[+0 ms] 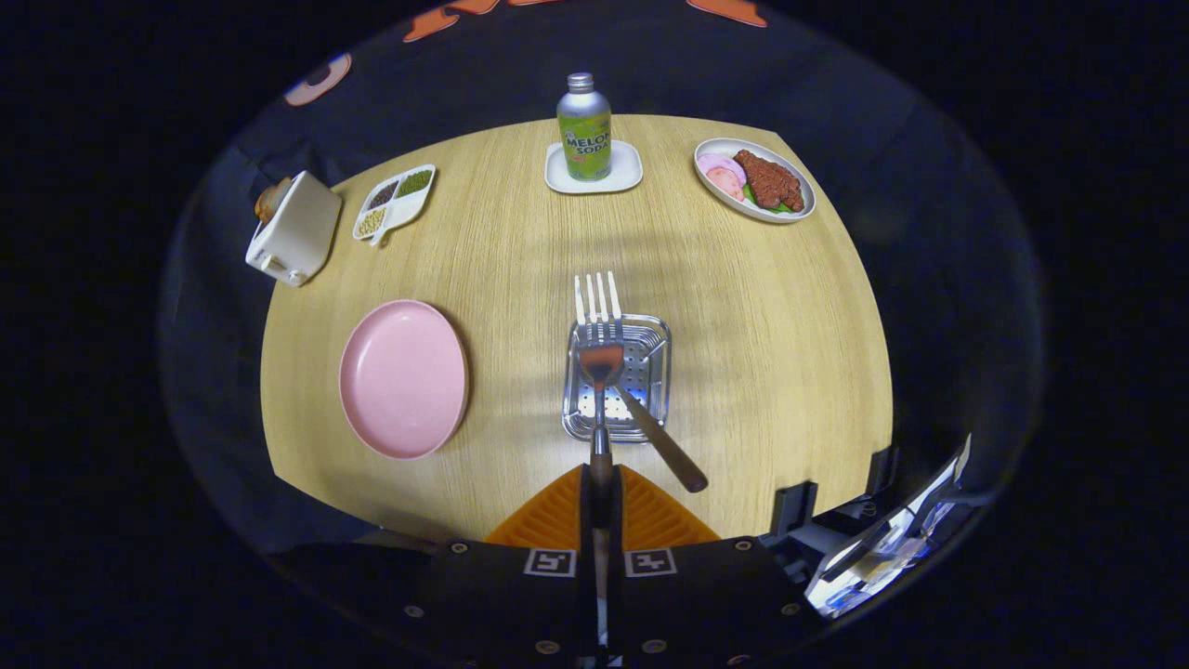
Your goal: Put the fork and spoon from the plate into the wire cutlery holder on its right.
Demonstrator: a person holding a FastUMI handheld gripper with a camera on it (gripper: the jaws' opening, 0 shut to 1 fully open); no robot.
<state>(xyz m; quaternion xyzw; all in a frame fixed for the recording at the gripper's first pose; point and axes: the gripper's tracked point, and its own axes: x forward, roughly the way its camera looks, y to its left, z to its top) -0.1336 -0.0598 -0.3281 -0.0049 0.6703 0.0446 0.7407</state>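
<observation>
My gripper is shut on the handle of a metal fork. The fork sticks straight out ahead of the fingers, above the metal perforated cutlery holder, and its tines reach past the holder's far rim. A second utensil with a brown handle, likely the spoon, lies in the holder. Its handle leans out over the near right rim, and its head is hidden behind the fork. The pink plate lies left of the holder with nothing on it.
At the far side of the wooden table stand a green soda bottle on a white coaster, a plate of food to the right, and a divided dish and a cream toaster to the left. The table's near edge runs just below the fingers.
</observation>
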